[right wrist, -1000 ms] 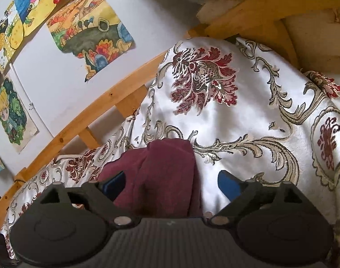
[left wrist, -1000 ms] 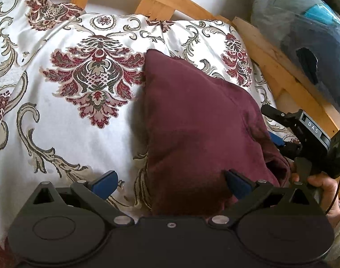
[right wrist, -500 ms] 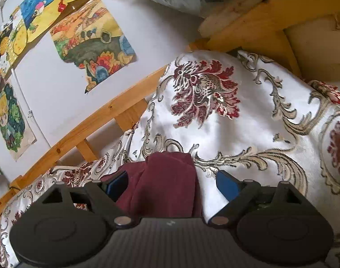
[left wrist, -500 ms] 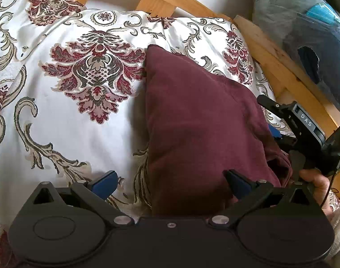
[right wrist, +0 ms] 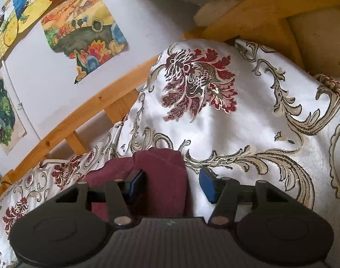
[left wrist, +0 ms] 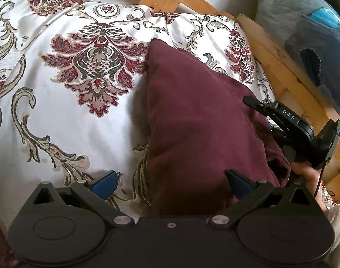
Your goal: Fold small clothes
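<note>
Maroon garment [left wrist: 199, 120], soft matte cloth, lies folded on the bed's patterned cover [left wrist: 69, 111] in the left wrist view. Shape roughly triangular: a pointed corner far from the camera, widening toward the near edge. Surface mostly smooth; a thicker rolled hem sits along its right side. Left tongs [left wrist: 170, 182] are spread wide, nothing held; the left blue pad [left wrist: 105, 182] rests over the cover, the right one over the cloth's near edge. Right tongs [left wrist: 281, 120] appear at the garment's right edge, held by a hand [left wrist: 308, 176]. Wooden bed frame [left wrist: 288, 78] runs behind; a plastic-wrapped bundle [left wrist: 308, 26] lies beyond it.

Right wrist view: the garment [right wrist: 165, 178] shows as a layered fold with a lumpy top edge. Right tongs [right wrist: 172, 185] are part-open, straddling that fold; whether either pad touches the cloth, cannot tell. Cover [right wrist: 248, 122] extends beyond. Painted pictures [right wrist: 80, 31] hang on the wall.
</note>
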`<state>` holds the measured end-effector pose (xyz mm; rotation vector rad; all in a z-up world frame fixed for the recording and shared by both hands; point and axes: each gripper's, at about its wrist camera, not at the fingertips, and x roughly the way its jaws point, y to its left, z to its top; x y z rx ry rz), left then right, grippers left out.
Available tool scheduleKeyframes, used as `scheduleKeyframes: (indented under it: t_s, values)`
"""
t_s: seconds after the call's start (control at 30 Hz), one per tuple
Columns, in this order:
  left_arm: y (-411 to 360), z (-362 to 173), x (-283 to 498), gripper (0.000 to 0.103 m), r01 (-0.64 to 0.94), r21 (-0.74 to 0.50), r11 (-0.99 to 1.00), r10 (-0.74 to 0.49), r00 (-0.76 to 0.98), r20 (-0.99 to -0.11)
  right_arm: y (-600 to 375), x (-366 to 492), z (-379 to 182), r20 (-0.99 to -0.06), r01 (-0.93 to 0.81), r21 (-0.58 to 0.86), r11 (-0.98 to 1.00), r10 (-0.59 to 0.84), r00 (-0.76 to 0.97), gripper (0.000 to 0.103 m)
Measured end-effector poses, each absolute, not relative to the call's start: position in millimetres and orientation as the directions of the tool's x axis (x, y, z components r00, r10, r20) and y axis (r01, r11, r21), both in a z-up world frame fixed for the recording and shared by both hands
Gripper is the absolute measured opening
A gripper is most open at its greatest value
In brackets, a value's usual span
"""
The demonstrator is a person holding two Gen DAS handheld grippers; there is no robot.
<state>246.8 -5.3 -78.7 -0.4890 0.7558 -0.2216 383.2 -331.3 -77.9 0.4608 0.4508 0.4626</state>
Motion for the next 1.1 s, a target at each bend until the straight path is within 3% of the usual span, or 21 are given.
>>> scheduleKeyframes:
  t_s: [0.83,1.0,1.1]
  values:
    - [-10,-79,259,0.102,0.071,-0.515,0.854,-0.425,0.665,-0.614,-318,380,-77,-0.354,-0.313,0.423,0.851,0.473,0.807,0.043]
    - [-10,-79,262,0.102,0.077,-0.525,0.848,-0.442,0.650,-0.618,-316,379,-77,-0.355,-0.313,0.417,0.853,0.470,0.808,0.043]
    - [-10,-79,261,0.103,0.079,-0.522,0.849,-0.441,0.650,-0.619,-318,379,-77,-0.349,-0.314,0.429,0.847,0.476,0.807,0.048]
